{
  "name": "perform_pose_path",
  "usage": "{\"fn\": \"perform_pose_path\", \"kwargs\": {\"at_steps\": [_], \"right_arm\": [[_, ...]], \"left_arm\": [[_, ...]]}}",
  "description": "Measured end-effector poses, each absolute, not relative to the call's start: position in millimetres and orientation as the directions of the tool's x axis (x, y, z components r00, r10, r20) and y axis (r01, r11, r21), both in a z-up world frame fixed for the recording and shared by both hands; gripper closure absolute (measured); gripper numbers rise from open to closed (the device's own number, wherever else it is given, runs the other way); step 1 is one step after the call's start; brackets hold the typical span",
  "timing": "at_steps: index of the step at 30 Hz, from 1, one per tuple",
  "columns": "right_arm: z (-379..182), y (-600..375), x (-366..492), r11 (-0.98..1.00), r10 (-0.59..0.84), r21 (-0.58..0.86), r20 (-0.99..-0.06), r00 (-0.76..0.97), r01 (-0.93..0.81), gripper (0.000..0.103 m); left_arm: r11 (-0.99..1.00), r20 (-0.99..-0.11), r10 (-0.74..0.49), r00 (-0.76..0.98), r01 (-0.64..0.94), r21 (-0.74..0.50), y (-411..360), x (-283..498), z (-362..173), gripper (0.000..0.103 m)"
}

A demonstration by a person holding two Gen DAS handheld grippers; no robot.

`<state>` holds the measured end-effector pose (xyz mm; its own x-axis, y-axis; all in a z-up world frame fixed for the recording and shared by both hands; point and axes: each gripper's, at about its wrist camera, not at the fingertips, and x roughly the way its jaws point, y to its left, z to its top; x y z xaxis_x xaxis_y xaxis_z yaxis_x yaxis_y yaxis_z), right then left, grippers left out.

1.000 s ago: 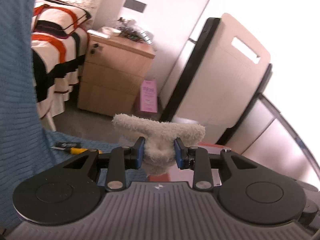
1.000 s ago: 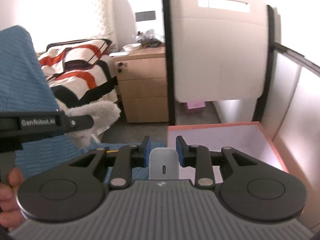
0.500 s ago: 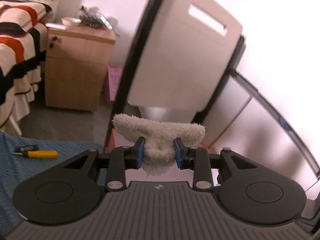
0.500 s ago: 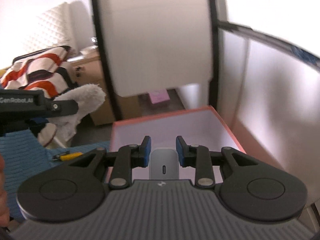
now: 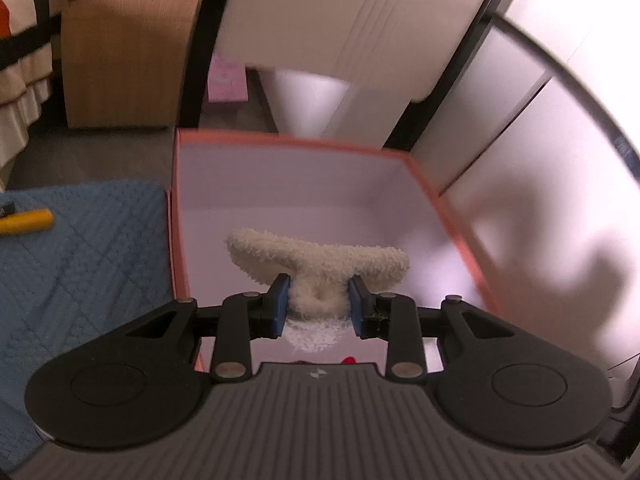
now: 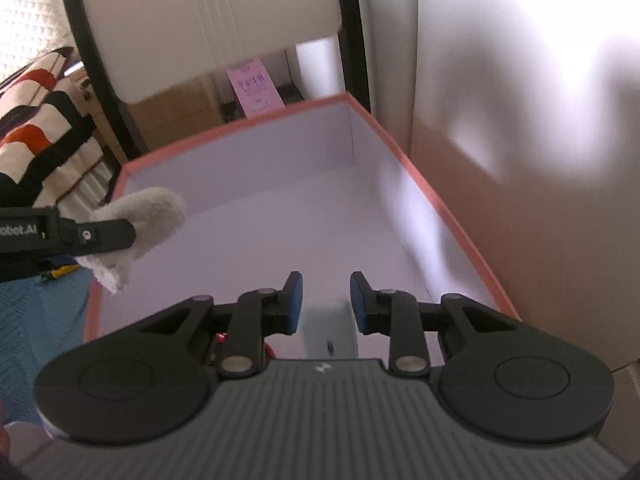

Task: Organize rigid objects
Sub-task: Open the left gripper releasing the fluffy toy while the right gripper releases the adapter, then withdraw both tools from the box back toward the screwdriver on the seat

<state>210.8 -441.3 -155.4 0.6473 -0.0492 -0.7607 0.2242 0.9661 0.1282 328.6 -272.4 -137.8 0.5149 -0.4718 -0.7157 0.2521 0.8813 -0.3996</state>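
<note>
Bedroom furniture fills the background: a wooden nightstand (image 5: 128, 44) and a striped bedspread (image 6: 36, 152) behind an orange-rimmed box (image 5: 452, 220) with a pale, nearly bare floor. Both grippers tilt steeply down over its opening. The left gripper (image 5: 318, 306) clamps a fluffy cream plush piece (image 5: 320, 264) above the box's left half; the right gripper (image 6: 326, 298) appears closed on a small grey device (image 6: 330, 332), though blur hides the contact. To place well, lower each load near the box floor before releasing, keeping them apart.
</note>
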Motion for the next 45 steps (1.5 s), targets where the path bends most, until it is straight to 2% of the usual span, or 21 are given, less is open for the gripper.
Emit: {"fn": "perform_pose_path", "kwargs": {"at_steps": [6, 8, 10, 12, 16, 21, 30, 39, 45], "right_arm": [[-162, -449, 218, 0.965, -0.050, 0.127, -0.769, 0.637, 0.229, 0.074], [-162, -448, 218, 0.962, -0.036, 0.144, -0.772, 0.634, 0.230, 0.073], [-161, -449, 217, 0.962, -0.041, 0.142, -0.771, 0.635, 0.234, 0.073], [-161, -449, 217, 0.963, -0.041, 0.141, -0.768, 0.640, 0.231, 0.073], [-150, -448, 214, 0.962, -0.022, 0.165, -0.747, 0.665, 0.216, 0.072], [-125, -433, 202, 0.967, -0.002, 0.184, -0.690, 0.724, 0.178, 0.072], [-79, -368, 180, 0.985, 0.122, 0.171, -0.577, 0.808, -0.027, 0.072], [-64, -312, 174, 0.969, 0.241, 0.184, -0.539, 0.807, -0.167, 0.072], [-69, -282, 165, 0.957, 0.288, 0.183, -0.545, 0.787, -0.224, 0.072]], "left_arm": [[0.883, -0.741, -0.469, 0.481, 0.236, -0.406, -278, 337, -157, 0.066], [0.887, -0.748, -0.462, 0.477, 0.237, -0.397, -278, 336, -160, 0.061], [0.888, -0.748, -0.461, 0.478, 0.242, -0.392, -278, 335, -160, 0.049], [0.892, -0.742, -0.453, 0.495, 0.235, -0.387, -274, 332, -155, 0.046], [0.881, -0.706, -0.468, 0.531, 0.222, -0.417, -259, 324, -138, 0.046], [0.899, -0.658, -0.432, 0.617, 0.231, -0.373, -240, 303, -110, 0.046], [0.920, -0.550, -0.367, 0.750, 0.204, -0.336, -186, 259, -64, 0.045], [0.934, -0.488, -0.293, 0.822, 0.135, -0.332, -120, 211, -44, 0.045], [0.940, -0.491, -0.249, 0.835, 0.086, -0.331, -84, 189, -47, 0.045]]}}
